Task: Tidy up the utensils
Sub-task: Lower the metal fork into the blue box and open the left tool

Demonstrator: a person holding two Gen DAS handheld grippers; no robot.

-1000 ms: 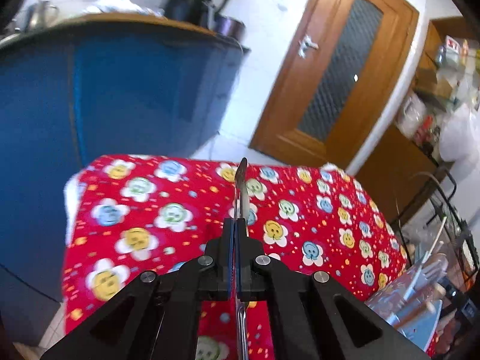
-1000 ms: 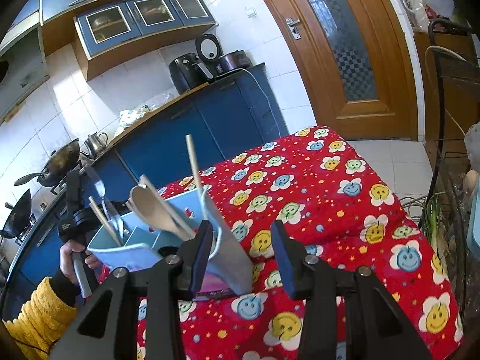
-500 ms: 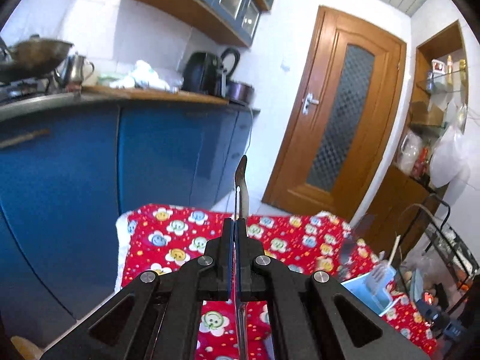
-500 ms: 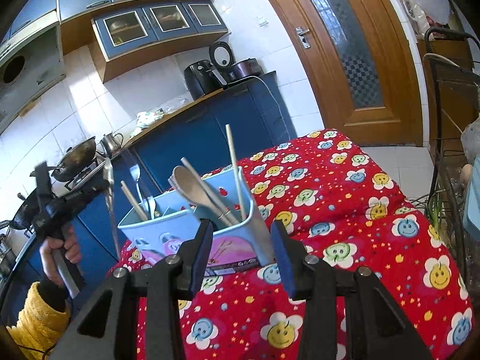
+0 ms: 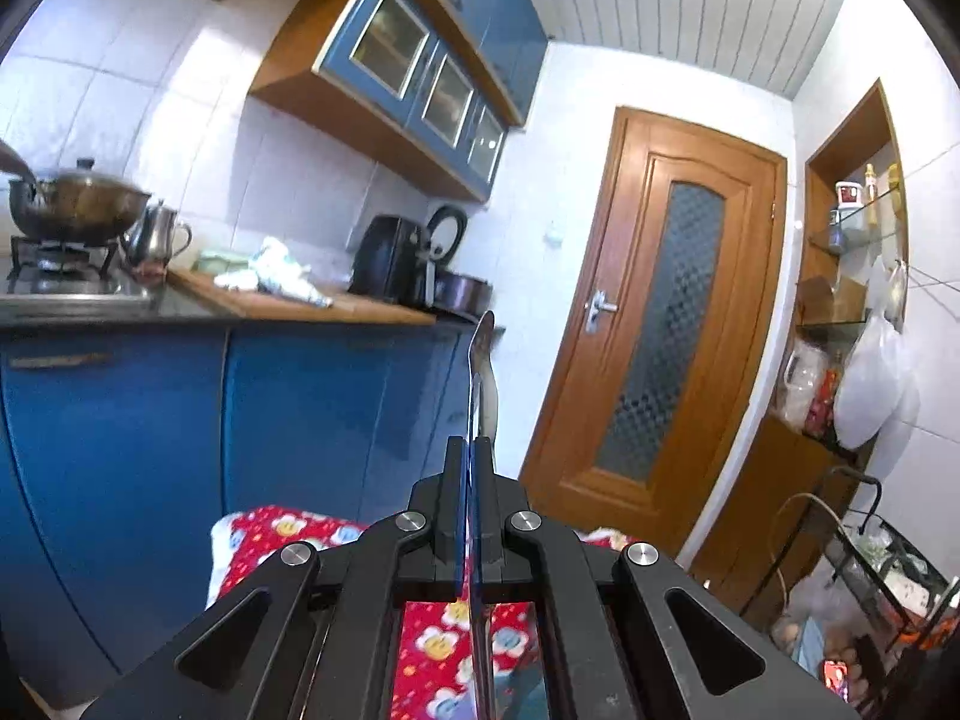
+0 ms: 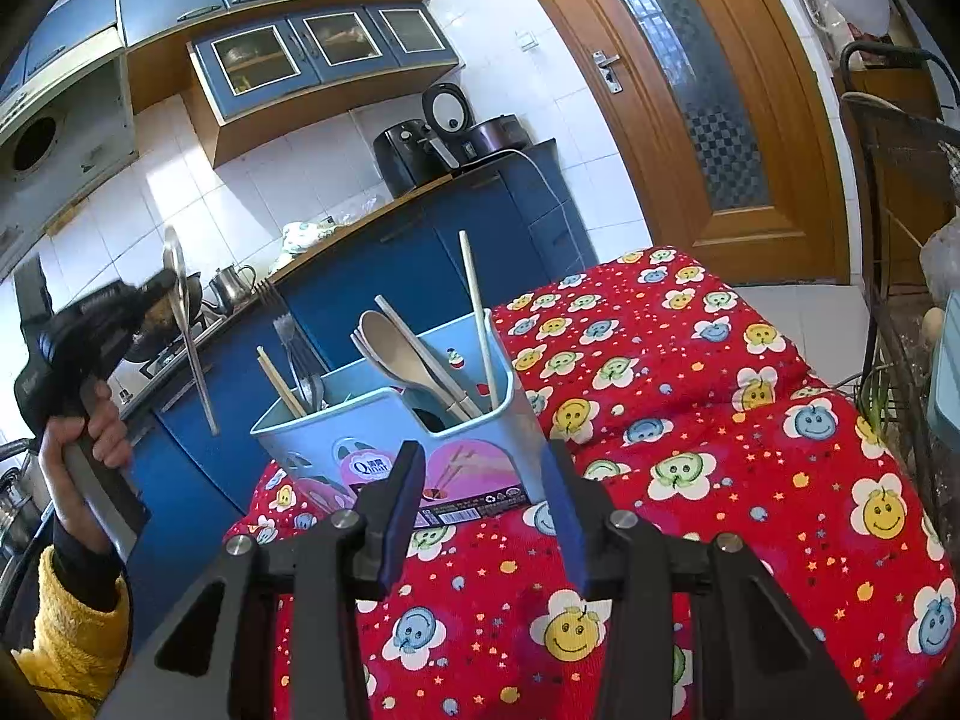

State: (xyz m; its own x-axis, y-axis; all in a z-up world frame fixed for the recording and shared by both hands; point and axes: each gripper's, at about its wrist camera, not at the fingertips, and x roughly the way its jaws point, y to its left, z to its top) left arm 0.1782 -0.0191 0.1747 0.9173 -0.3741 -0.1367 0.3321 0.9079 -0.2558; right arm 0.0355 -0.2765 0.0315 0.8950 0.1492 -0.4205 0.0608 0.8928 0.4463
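A: How far along is the sorting?

B: Well on, I'd judge. The caddy (image 6: 384,438) already holds a fork (image 6: 287,339), chopsticks (image 6: 277,373) and a wooden spoon (image 6: 396,354) in separate compartments. One piece is out: a metal spoon (image 6: 186,330) clamped in the left gripper (image 5: 472,450), jaws fully closed on its handle, bowl end up.

A: Where is that spoon relative to the caddy?

B: In the air, off the caddy's left side and apart from it, beyond the worktop's left edge. Which compartment it belongs in I can't tell.

A: And the right gripper (image 6: 480,504)?

B: Its jaws stand partly apart, one to each side of the caddy's near wall. Whether the pads press on the wall I cannot tell.

A: Where does the caddy sit?

B: Near the left edge of the worktop, on the red cloth (image 6: 750,480).

A: Room to move?

B: The cloth right of the caddy is bare through to the far right corner. Blue cabinets (image 6: 360,300) stand close behind the left edge, and a wire rack (image 6: 888,300) crowds the right edge. The approach from above looks open.
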